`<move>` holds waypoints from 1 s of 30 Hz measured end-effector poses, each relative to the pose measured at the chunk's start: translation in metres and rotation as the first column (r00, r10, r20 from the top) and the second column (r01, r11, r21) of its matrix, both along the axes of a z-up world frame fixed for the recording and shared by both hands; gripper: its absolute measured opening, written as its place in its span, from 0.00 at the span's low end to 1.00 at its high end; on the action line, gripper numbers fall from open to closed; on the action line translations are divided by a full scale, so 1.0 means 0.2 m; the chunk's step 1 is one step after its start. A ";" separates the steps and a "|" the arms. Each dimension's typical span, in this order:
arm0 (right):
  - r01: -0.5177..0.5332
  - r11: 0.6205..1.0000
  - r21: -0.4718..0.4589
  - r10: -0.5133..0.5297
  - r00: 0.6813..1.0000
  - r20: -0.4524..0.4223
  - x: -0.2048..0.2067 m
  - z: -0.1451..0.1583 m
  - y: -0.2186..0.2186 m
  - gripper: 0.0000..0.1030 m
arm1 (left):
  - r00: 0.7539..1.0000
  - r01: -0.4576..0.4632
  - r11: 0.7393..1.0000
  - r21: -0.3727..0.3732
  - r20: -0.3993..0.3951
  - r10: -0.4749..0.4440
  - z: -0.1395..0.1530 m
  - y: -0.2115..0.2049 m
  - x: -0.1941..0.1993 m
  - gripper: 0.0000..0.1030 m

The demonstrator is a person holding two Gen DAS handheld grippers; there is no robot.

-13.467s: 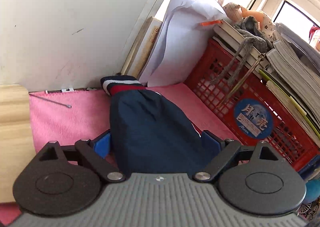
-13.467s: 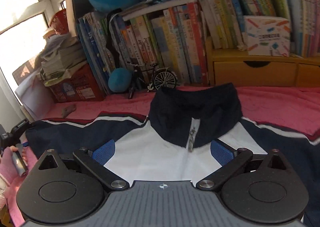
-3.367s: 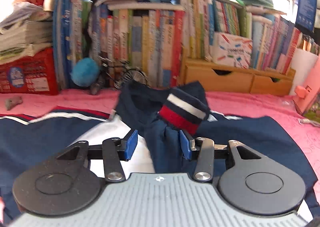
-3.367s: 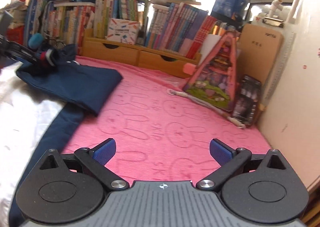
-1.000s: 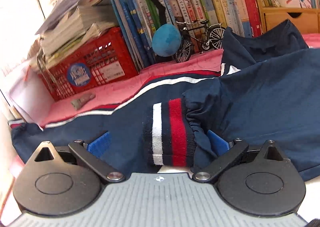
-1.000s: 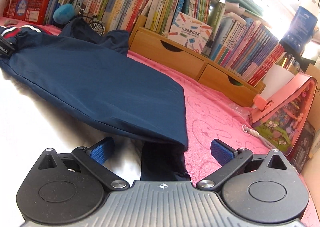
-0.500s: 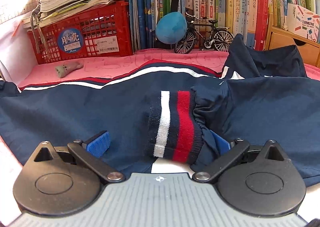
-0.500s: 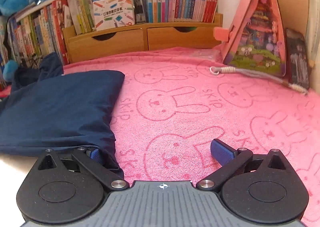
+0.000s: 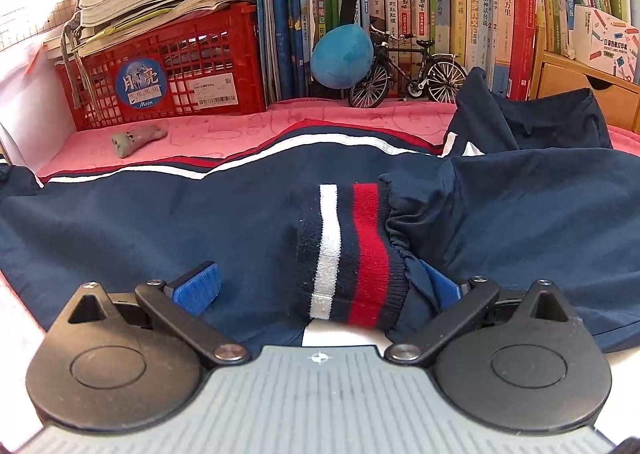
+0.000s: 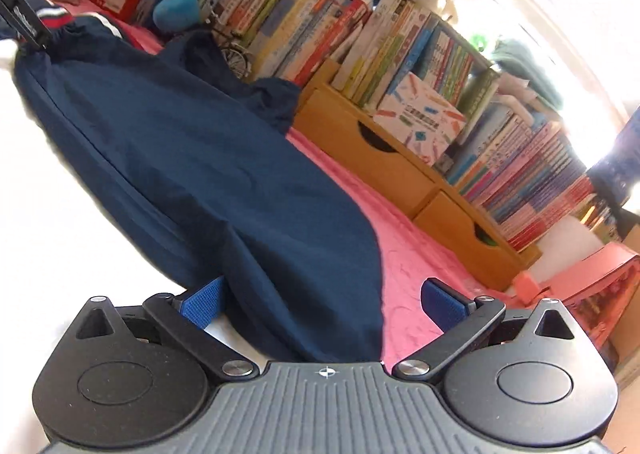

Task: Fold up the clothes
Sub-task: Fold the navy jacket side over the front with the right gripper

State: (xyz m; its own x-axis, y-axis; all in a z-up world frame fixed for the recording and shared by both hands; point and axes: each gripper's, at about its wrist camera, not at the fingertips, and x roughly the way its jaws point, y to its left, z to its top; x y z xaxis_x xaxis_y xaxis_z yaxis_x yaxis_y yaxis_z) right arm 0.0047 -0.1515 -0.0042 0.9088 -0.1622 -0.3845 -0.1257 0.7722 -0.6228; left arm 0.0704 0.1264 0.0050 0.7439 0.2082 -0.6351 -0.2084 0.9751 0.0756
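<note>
A navy jacket [image 9: 160, 221] with red and white stripes lies spread on a pink blanket [image 9: 240, 125]. Its one sleeve is folded across the body, and the striped cuff [image 9: 352, 254] rests between the wide-apart fingers of my left gripper [image 9: 318, 288], which is open. In the right wrist view the same folded sleeve [image 10: 224, 173] runs from the cuff [image 10: 52, 17] at the far left down to its shoulder fold. That fold lies between the fingers of my right gripper [image 10: 322, 302], also open. The jacket's white front panel [image 10: 60, 213] shows beside the sleeve.
Behind the jacket stand a red crate [image 9: 168, 73] under stacked papers, a row of books [image 9: 440, 13], a blue plush ball [image 9: 342, 55] and a model bicycle [image 9: 404, 69]. A small grey toy [image 9: 136, 137] lies on the blanket. Wooden drawers [image 10: 380, 157] and a pink toy house [image 10: 592, 274] line the right.
My right gripper swung from facing the bare pink blanket to the sleeve's shoulder fold, which now sits between its fingers. The left gripper edged slightly closer to the cuff and stays open.
</note>
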 end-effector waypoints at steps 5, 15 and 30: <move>0.137 0.986 0.096 -0.135 0.990 -0.033 0.09 0.02 -0.31 0.99 | 0.999 0.048 0.997 -0.059 -0.004 -0.049 0.00 0.02 0.00 1.00; 0.047 0.970 0.239 0.011 0.971 -0.238 -0.05 0.22 -0.31 1.00 | 0.999 0.050 0.997 -0.055 -0.004 -0.050 -0.01 0.02 0.01 1.00; 0.055 0.736 0.675 0.197 0.937 -0.290 0.37 0.22 0.26 0.99 | 0.999 0.049 0.997 -0.058 -0.005 -0.049 -0.01 0.02 0.01 1.00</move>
State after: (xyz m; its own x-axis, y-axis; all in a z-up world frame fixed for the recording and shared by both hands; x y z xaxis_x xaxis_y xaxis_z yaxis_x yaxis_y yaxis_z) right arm 0.0792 -0.0997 0.0395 0.7092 0.3085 -0.6340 -0.2911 0.9471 0.1353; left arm 0.0718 0.1309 0.0036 0.7482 0.1344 -0.6497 -0.1597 0.9870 0.0202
